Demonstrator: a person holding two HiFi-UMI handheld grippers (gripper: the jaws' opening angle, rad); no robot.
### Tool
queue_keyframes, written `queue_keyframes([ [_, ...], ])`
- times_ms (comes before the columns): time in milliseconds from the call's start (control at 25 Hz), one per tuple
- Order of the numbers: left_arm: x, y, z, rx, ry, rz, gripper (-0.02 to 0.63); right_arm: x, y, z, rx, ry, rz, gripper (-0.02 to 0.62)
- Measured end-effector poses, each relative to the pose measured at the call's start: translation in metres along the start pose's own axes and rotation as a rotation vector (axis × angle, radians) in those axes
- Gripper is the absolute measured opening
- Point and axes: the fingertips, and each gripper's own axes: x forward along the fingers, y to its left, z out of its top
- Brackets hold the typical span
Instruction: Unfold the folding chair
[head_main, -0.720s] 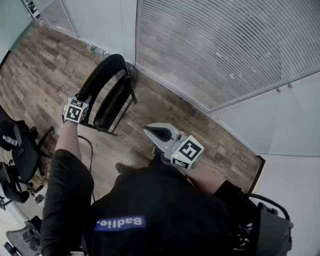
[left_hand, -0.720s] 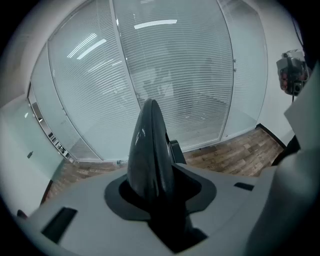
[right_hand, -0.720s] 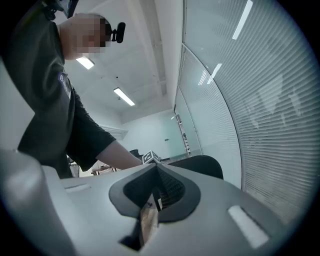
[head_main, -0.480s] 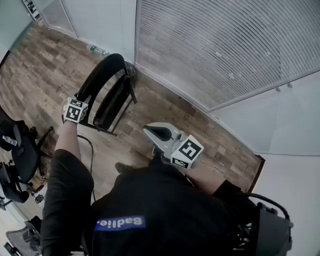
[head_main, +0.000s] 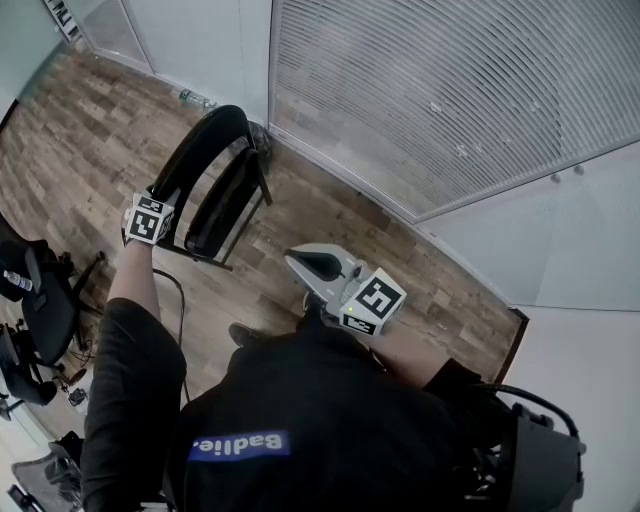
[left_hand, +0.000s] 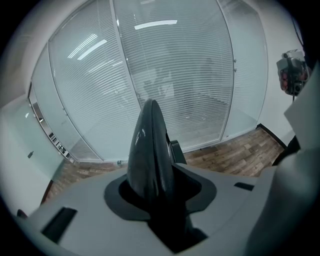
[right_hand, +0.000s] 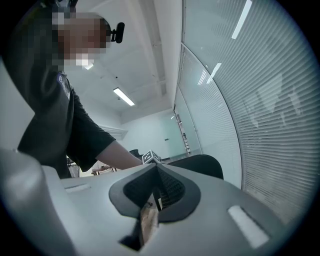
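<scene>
Left grip: your left gripper (head_main: 160, 212) is clamping the top of the folding chair (head_main: 200, 145). The dark backrest (left_hand: 150, 145) is filling the gap between its jaws.
Right grip: your right gripper (head_main: 312, 264) is clenched on nothing, with its jaws pressing together. It is hovering level in front of your body, well apart from the chair.
Chair: it is standing on the wooden floor (head_main: 330, 215) near the glass wall (head_main: 420, 90). The seat (head_main: 225, 205) is sitting close against the backrest, so it is probably not opened yet.
Step in hand: you are likely steadying the back so that the seat can swing down.
Doing it well: hold the backrest firmly and upright. Bring the right gripper to the seat's front edge and press down and away. Watch that the legs are spreading evenly and are not skidding.
</scene>
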Motion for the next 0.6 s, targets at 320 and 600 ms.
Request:
queue_keyframes([
  [320,0.001,0.000,0.000,-0.001,-0.002,0.002,0.120,0.001,-0.012,-0.006,0.026,-0.003,-0.034,0.002],
  [600,-0.001,-0.002,0.000,0.001,-0.006,0.002,0.120,0.006,-0.018,-0.021,0.047,0.038,-0.050,0.003],
])
